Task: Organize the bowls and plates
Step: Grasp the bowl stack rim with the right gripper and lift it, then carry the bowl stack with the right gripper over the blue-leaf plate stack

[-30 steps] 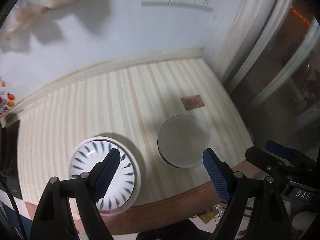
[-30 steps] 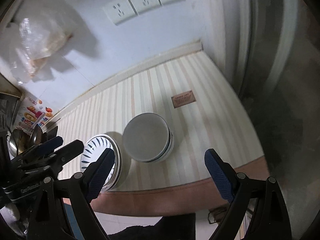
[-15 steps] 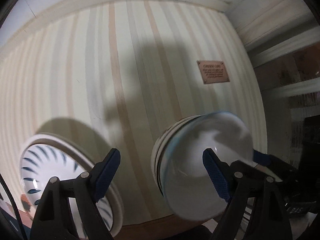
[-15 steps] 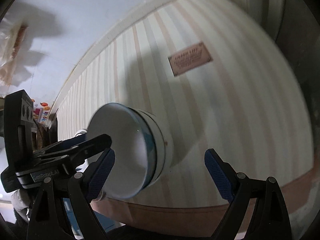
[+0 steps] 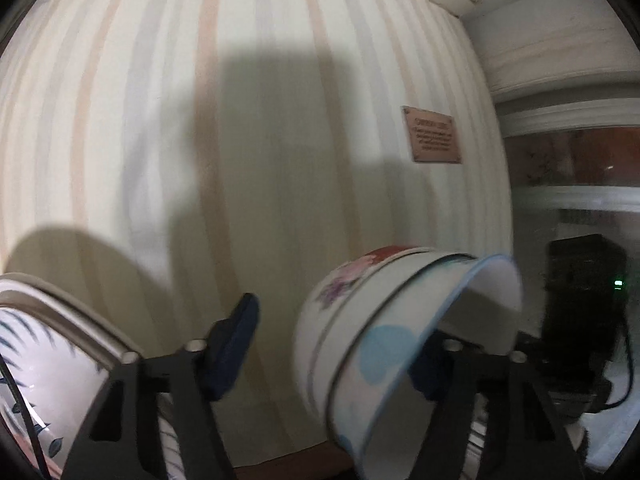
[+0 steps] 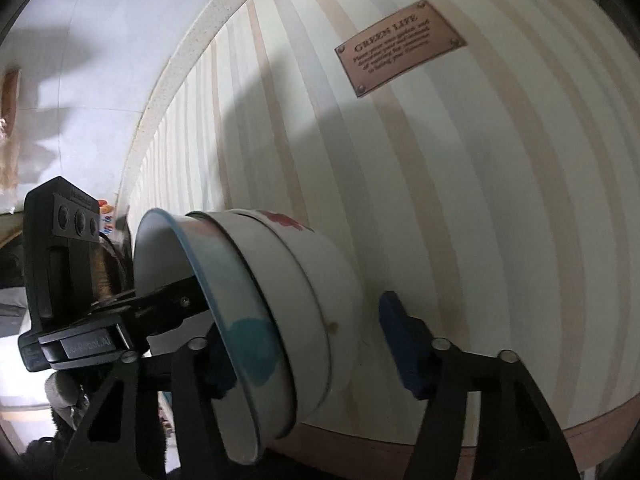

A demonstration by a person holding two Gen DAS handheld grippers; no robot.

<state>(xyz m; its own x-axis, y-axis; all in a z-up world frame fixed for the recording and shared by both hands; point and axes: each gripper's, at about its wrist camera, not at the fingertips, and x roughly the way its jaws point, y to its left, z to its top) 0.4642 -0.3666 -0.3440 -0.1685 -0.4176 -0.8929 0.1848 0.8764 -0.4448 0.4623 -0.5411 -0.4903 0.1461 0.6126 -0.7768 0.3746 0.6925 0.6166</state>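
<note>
Bowls (image 5: 360, 340) sit stacked near the front edge of the striped worktop (image 5: 240, 120), with a blue-leaf plate (image 5: 40, 360) at the front left corner. Both the left gripper (image 5: 332, 356) and the right gripper (image 6: 308, 356) are wide apart, straddling the stack. I think they're getting ready to grab. Next, each must squeeze the rim gently.

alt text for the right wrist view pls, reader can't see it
A stack of bowls, the top one with a blue rim and blue patch, sits between the open fingers of the right gripper on a striped table mat. The left gripper reaches in from the left to the top bowl's rim. A brown label reads GREEN LIFE.
</note>
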